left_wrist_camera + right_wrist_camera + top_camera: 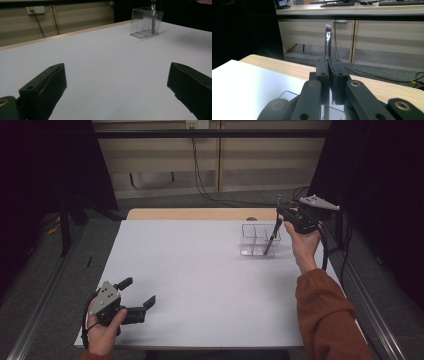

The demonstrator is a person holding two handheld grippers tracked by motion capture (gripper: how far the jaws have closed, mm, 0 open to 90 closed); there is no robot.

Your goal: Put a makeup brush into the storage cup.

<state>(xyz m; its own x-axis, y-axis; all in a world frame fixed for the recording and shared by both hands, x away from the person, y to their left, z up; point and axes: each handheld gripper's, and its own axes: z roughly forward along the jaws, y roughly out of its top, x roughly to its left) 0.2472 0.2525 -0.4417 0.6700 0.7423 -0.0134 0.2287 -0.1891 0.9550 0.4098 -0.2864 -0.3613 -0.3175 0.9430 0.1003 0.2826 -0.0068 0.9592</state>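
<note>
— Down at the near edge in the high view, what have you got?

— Left gripper [137,292], in my left hand at the near-left corner of the white table [200,285], jaws spread wide with nothing between them. Far right, I see the right gripper [280,215] held above the clear divided organizer [259,240], pinching a makeup brush [272,237] whose handle slants down into the box.

— And the left gripper view?

— Both black jaws stand far apart over bare table. The organizer [146,23] sits well away at the far side, the brush handle [152,22] standing inside it.

— Right gripper view?

— Jaws pressed together on the brush [327,41]; its bristle tip rises upright above them, the organizer's rim [287,93] just below.
</note>
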